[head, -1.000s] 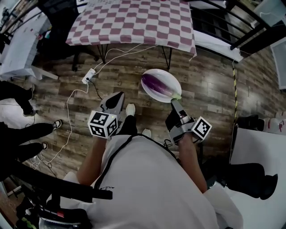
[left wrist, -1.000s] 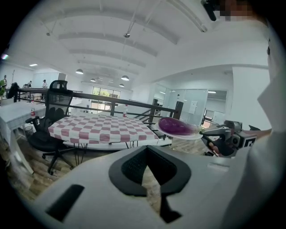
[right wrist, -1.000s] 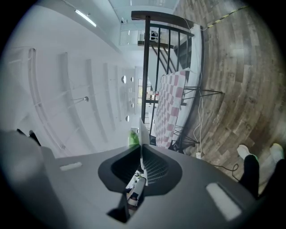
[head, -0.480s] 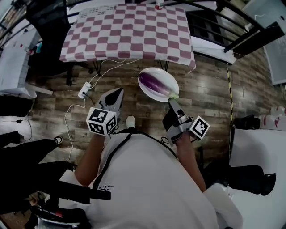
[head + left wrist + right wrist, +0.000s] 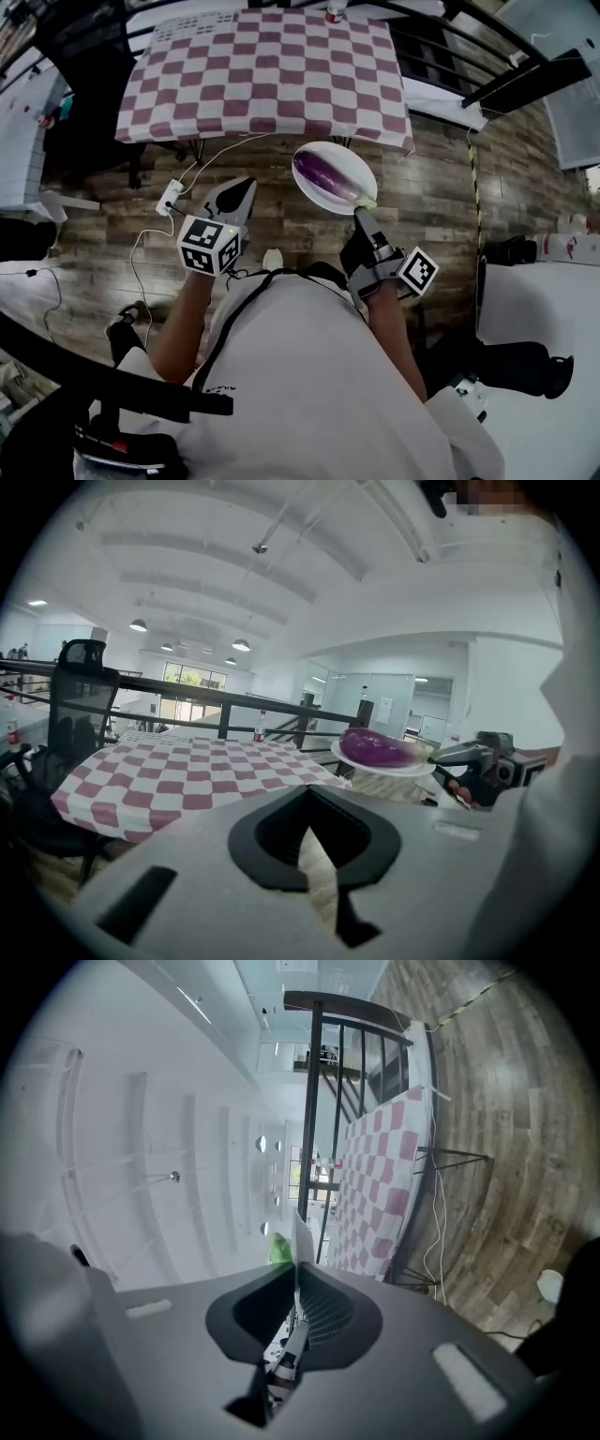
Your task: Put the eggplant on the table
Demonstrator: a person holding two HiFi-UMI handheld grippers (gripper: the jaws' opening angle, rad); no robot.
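Right gripper (image 5: 361, 214): jaws closed on the rim of a white plate (image 5: 349, 157), grip at the plate's 5 o'clock edge in the head view. In the right gripper view the plate (image 5: 300, 1230) shows edge-on between the jaws of the right gripper (image 5: 296, 1269), with a green stem tip just beside it at 9 o'clock.

Eggplant (image 5: 328, 176): purple, lying on the plate, long axis running 10 o'clock to 4 o'clock, stem end toward the right gripper. The plate appears against wooden floor (image 5: 441, 187), just short of the near edge of the table (image 5: 262, 66). The table, under a red-and-white checked cloth, sits at 12 o'clock. A bottle (image 5: 335, 11) stands at its far edge.

Left gripper (image 5: 239, 192): at 9 o'clock of the plate, apart from it. Left gripper view: jaw tips together, nothing between them (image 5: 309, 803). The same view shows the eggplant (image 5: 380, 749) at 1 o'clock.

A power strip (image 5: 170, 198) with white cable lies on the floor at 9 o'clock of the left gripper.
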